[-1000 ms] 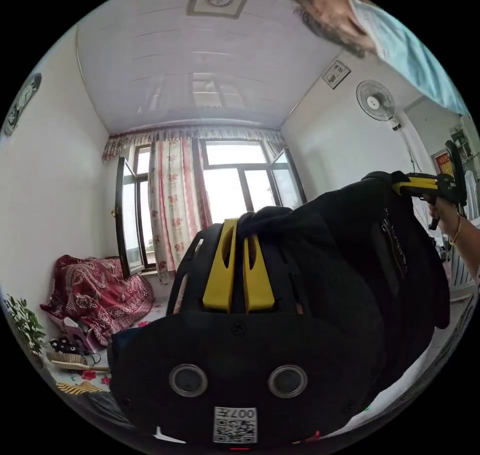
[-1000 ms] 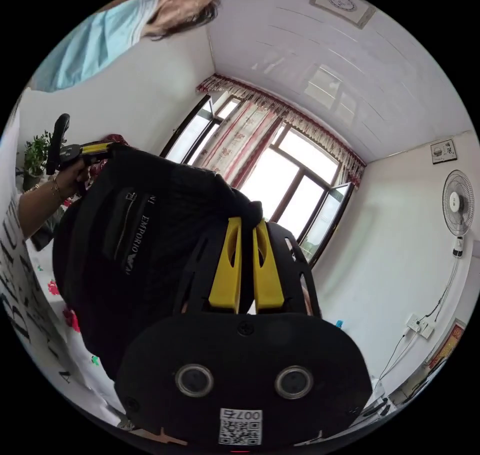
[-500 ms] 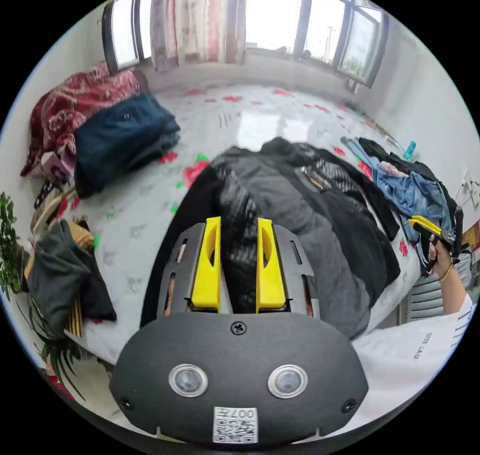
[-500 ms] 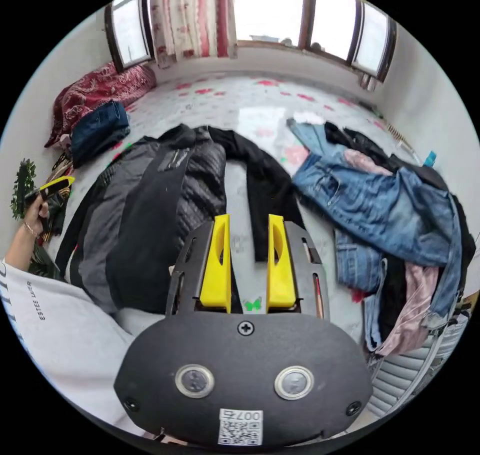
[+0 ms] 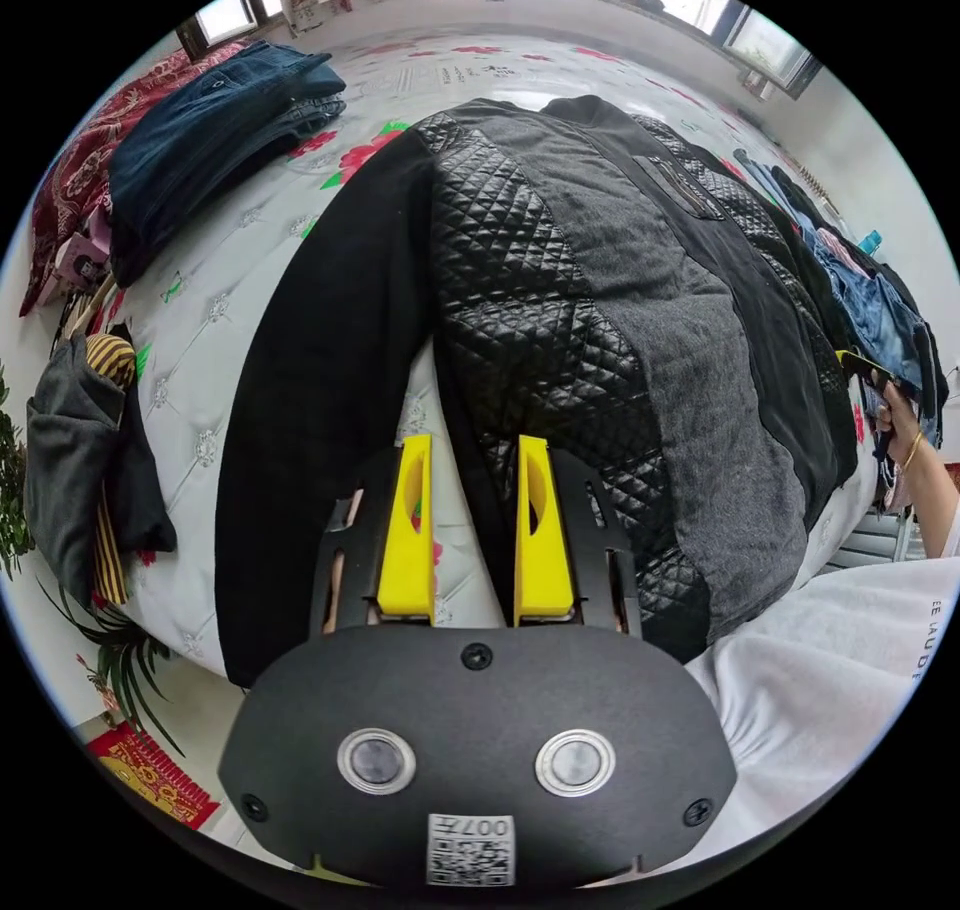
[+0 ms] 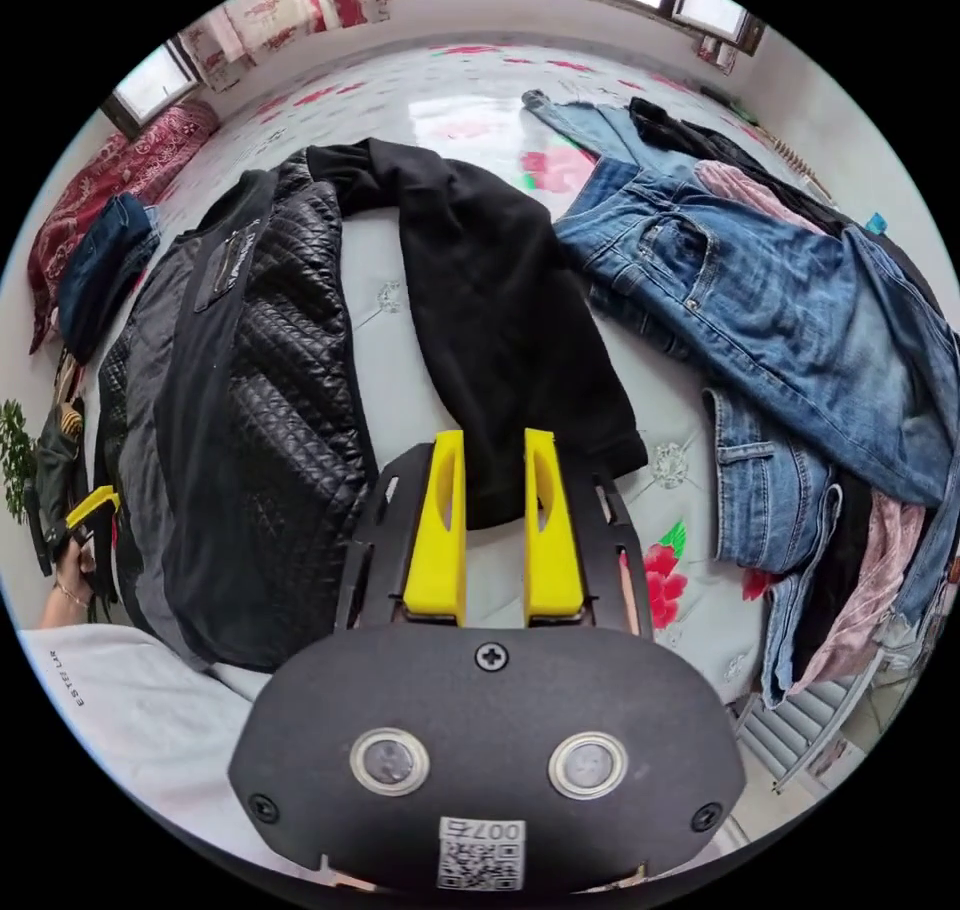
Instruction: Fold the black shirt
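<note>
Since a second ago, when both grippers held the black shirt (image 5: 560, 280) up in the air against the window, the garment has come down and now lies spread flat on the bed (image 5: 215, 330), and both grippers have let go of it. In the left gripper view the left gripper (image 5: 470, 455) hovers over the shirt's lower edge with its yellow jaws parted and nothing between them; a plain black sleeve runs down one side, just beside the quilted front panel and a grey panel. In the right gripper view the right gripper (image 6: 495, 450) hangs just above the cuff of the other black sleeve, jaws likewise apart and empty. Beside that sleeve lies a heap of blue jeans (image 6: 760, 290) with a pink garment (image 6: 870, 600) under it. Folded dark denim (image 5: 210, 140) sits near the far corner of the bed, next to a red patterned blanket (image 5: 75, 170). The person's white sleeve (image 5: 830, 650) shows at the near edge.
</note>
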Tool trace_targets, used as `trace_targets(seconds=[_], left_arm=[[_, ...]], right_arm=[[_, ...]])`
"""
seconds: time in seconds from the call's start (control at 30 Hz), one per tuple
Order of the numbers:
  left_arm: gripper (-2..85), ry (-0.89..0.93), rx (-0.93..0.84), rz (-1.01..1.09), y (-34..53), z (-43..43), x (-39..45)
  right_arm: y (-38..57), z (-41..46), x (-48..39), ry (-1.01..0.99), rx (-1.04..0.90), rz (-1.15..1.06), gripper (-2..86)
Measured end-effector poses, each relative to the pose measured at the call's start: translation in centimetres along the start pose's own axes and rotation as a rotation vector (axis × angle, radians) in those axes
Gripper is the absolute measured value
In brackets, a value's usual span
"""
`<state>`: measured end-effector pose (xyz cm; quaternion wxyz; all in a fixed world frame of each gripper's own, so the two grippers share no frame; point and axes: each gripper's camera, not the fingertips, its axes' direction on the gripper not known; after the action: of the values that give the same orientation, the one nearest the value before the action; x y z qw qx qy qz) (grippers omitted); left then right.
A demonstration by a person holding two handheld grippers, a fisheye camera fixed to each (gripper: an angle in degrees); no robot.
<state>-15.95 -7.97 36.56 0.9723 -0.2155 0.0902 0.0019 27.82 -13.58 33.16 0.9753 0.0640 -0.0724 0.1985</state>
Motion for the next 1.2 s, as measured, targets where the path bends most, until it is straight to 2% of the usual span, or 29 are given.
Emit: trace_targets(seconds=[0.07,0.1,0.23,0.3,0.37,0.43,0.5,0.53,0.7,0.87,0.9,1.0,1.2], left_arm=[[12.0,0.004,0.004,-0.009,-0.5,-0.2,-0.3],[11.6,0.006,-0.008,-0.008,-0.9,-0.4,-0.6],[8.8,0.025,-0.016,0.018,-1.8,-1.7,-1.7],[8.2,0.052,0.017,0.043,-1.5,-3.0,-2.1],[8.5,0.08,0.051,0.068,-0.8,-4.3,-2.6],[9.3,0.112,0.07,0.101,0.6,-5.5,-3.0],[9.8,0.143,0.071,0.103,1.9,-6.0,-3.1],[9.9,0.168,0.071,0.096,2.9,-6.3,-3.1],[10.8,0.204,0.032,0.042,6.4,-5.9,-2.0],[10.2,0.138,-0.042,-0.068,7.5,-3.3,0.0],[6.9,0.052,-0.016,-0.106,7.5,-3.4,0.4],[0.9,0.051,-0.053,-0.107,6.4,-3.3,0.5],[-0.2,0.141,-0.075,-0.034,8.6,-4.1,0.6]], right_arm=[[-2.1,-1.8,2.0,-0.034,-0.011,-0.05,3.7],[-3.0,-4.8,4.4,0.024,0.102,0.005,3.3],[-2.5,-16.7,15.0,0.182,0.478,0.51,4.4],[-0.9,-18.8,16.8,0.163,0.56,0.543,5.2],[0.1,-18.3,16.9,0.05,0.538,0.467,6.1],[1.7,-14.0,14.3,-0.188,0.413,0.247,7.1],[3.7,-9.5,11.1,-0.315,0.264,0.107,7.9],[5.4,-6.9,8.8,-0.318,0.177,0.025,8.3],[10.3,-1.9,4.0,-0.242,0.011,-0.214,8.6],[9.1,0.3,5.5,-0.32,-0.045,-0.189,6.8],[8.4,1.3,5.4,-0.311,-0.079,-0.191,6.1],[6.9,1.3,5.6,-0.26,-0.134,-0.262,3.4],[10.0,-4.4,11.4,-0.278,-0.024,-0.273,0.9]])
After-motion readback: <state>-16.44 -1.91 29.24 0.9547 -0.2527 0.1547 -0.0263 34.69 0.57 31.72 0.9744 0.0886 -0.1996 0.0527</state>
